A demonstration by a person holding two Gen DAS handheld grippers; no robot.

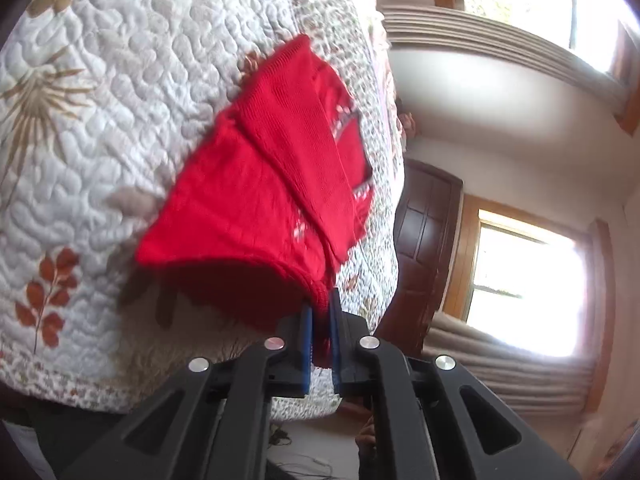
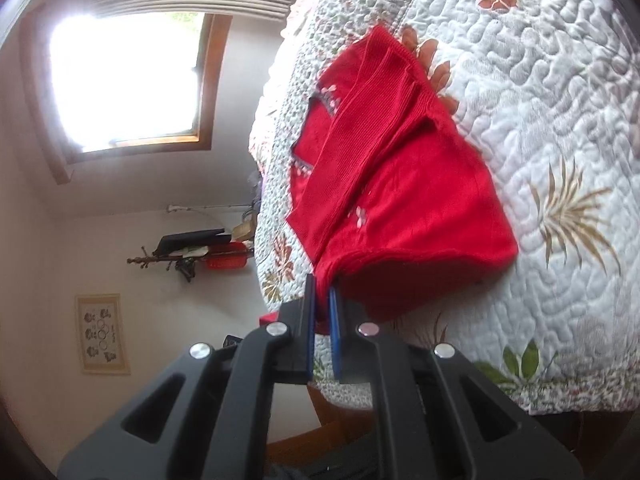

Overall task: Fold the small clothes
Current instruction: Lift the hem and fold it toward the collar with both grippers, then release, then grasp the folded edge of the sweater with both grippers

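Quilted bedspread bears ribbed red knit — both hand-held grippers clamping.

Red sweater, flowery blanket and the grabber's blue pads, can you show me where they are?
red sweater [image 1: 240,200]: left wrist view, on the flat knitted body.
flowery blanket [image 2: 560,100]: right wrist view, on a bare white quilted patch.
blue pads [image 1: 306,344]: left wrist view, on the left gripper's [image 1: 320,312] left pad.

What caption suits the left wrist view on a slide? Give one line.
Left gripper pinches the hem corner of a red knit sweater, sleeves folded in, lifting it off a quilted floral bedspread.
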